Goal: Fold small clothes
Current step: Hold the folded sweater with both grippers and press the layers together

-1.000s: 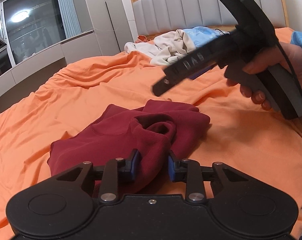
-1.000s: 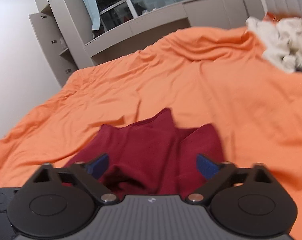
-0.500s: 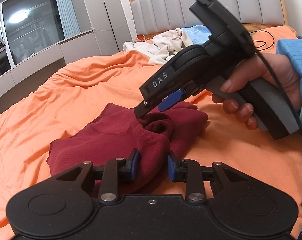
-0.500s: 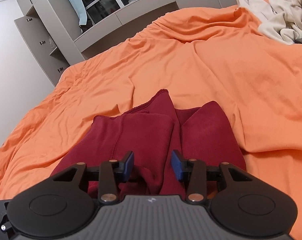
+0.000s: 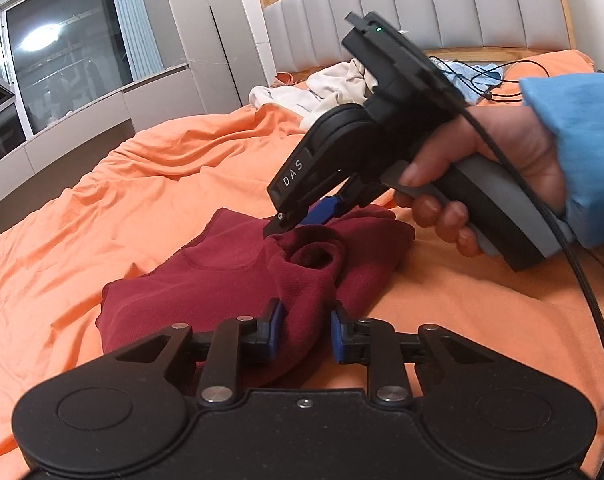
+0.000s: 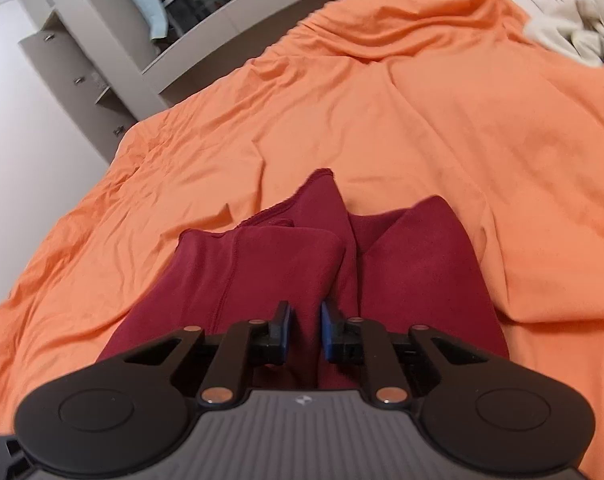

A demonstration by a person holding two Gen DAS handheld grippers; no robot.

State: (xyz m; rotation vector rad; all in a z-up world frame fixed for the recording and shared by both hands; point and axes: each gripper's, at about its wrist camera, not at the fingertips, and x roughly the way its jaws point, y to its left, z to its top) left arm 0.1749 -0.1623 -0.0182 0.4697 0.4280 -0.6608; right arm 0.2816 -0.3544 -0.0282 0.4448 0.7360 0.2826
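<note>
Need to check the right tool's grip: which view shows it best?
Left wrist view: the right tool appears side-on, tips on the maroon garment. Right wrist view shows only its nearly closed pads around a fold.

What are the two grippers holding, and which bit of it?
Both pinch the dark red garment. The left gripper clamps a bunched fold at its near edge; the right gripper clamps a raised fold near its crumpled middle.

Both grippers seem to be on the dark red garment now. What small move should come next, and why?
Probably lift both grips a little and draw them apart. The left gripper and right gripper each pinch a fold of the red garment, which lies bunched on the orange bedsheet, so it needs spreading flat before folding.
</note>
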